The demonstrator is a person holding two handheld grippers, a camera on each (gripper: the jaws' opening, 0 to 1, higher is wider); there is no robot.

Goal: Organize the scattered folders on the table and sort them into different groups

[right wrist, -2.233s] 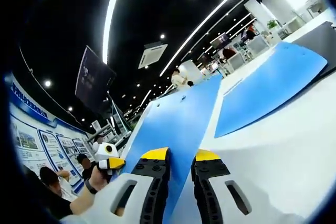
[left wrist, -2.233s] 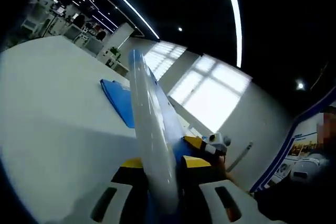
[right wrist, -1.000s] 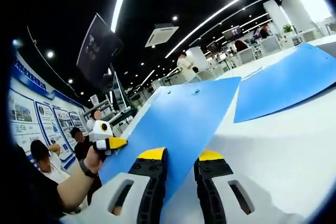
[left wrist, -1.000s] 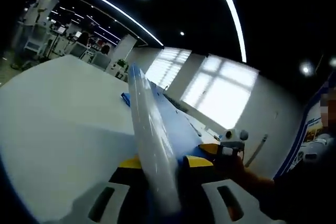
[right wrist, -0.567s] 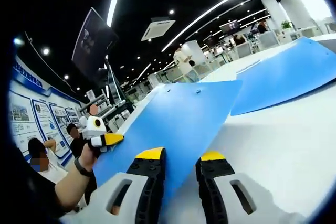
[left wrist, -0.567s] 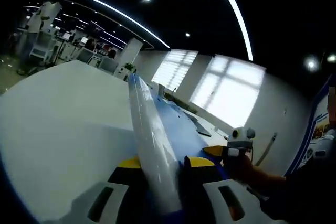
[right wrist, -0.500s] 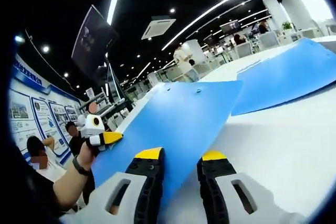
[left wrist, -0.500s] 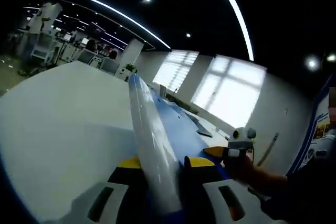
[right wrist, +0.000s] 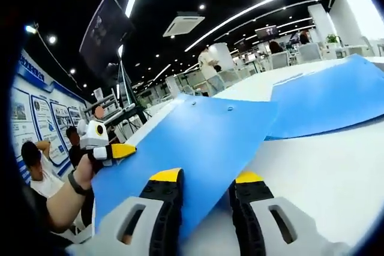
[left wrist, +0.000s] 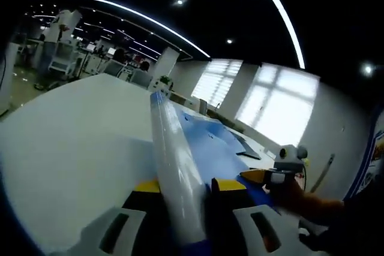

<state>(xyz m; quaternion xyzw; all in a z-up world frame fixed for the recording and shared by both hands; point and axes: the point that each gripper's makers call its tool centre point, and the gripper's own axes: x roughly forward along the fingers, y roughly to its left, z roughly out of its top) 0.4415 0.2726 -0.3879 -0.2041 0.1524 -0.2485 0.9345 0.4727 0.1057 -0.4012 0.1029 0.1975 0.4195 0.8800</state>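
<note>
Between both claws: flat, smooth blue folder (right wrist: 198, 142).

Both views skim low along the raised blue folder (left wrist: 201, 148) (right wrist: 198, 142) from opposite edges, each facing the other.

Ceiling light strips (left wrist: 282, 22), bright windows (left wrist: 282, 109)

You have one folder (right wrist: 198, 142) between your right jaws, above the worktop (right wrist: 324, 166); a second folder (right wrist: 327, 103) lies flat beyond it.
</note>
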